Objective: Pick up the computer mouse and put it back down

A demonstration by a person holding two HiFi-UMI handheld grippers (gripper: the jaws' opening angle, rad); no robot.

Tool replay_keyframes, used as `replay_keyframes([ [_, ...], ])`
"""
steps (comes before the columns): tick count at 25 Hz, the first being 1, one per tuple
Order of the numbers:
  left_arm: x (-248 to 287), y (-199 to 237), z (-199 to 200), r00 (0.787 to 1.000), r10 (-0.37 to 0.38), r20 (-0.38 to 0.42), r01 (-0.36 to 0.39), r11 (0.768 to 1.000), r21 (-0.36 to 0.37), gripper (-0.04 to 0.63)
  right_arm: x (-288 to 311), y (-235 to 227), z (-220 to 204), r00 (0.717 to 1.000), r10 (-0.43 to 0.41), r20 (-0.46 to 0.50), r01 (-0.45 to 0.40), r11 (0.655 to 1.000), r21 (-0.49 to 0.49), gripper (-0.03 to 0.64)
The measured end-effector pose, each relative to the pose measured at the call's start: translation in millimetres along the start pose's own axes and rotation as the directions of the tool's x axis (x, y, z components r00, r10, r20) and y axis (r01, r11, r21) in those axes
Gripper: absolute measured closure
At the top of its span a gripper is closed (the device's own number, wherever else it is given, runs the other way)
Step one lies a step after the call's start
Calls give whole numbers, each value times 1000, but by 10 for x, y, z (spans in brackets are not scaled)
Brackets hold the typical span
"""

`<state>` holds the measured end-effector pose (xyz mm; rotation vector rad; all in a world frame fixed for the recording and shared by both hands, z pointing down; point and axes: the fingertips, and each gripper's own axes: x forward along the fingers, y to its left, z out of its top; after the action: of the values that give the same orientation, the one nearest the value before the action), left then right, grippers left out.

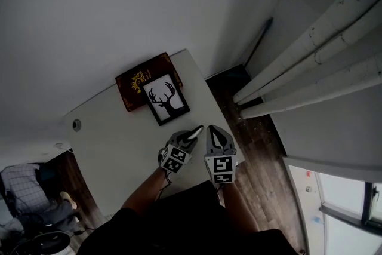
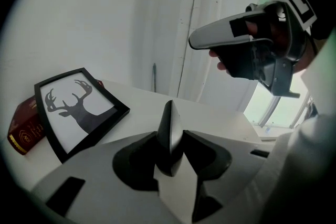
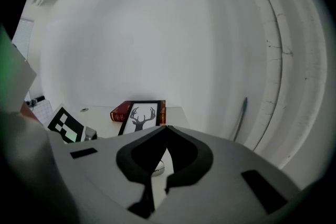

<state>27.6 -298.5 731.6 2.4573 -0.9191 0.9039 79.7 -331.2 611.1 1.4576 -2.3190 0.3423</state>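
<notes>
Gripping a slim dark-grey and silver computer mouse [image 2: 169, 122] with the left hand-held gripper [image 2: 171, 153], jaws drawn in to a narrow gap and pressed on its two broad faces. Held edge-on, thin end pointing away. From the head view, visible only as a pale sliver at that gripper's tip, over the near right part of the flat white worktop [image 1: 119, 134]. Cannot tell whether touching the surface or clear of it.

Just beside it on the right, the right hand-held gripper [image 1: 210, 128], carried in a hand [image 2: 223, 63]. Jaws shut tip to tip, nothing between them. Higher than the mouse in the left gripper view, pointing across above it, not touching.

Farther back on the worktop, a dark red hardback book with gold ornament [image 1: 132, 82]. Resting partly on the book and tilted, a black-framed picture of a stag's head in silhouette [image 1: 166, 100]. Both well apart from the two tools.

Beyond the worktop's right edge, a dark wood-plank floor [image 1: 262, 140].
</notes>
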Motion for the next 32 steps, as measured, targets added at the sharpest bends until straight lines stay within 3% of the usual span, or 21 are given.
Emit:
replay_keyframes([
  [8, 18, 51, 15, 999, 53, -1, -53, 996, 66, 449, 29, -24, -35, 1000, -1, -6, 1, 1000, 6, 597],
  [13, 36, 97, -22, 997, 69, -23, -66, 992, 104, 394, 62, -1, -24, 1000, 8, -5, -8, 1000, 5, 597],
  [32, 64, 198, -81, 991, 110, -70, -100, 987, 126, 295, 51, 46, -90, 1000, 16, -17, -16, 1000, 6, 597],
])
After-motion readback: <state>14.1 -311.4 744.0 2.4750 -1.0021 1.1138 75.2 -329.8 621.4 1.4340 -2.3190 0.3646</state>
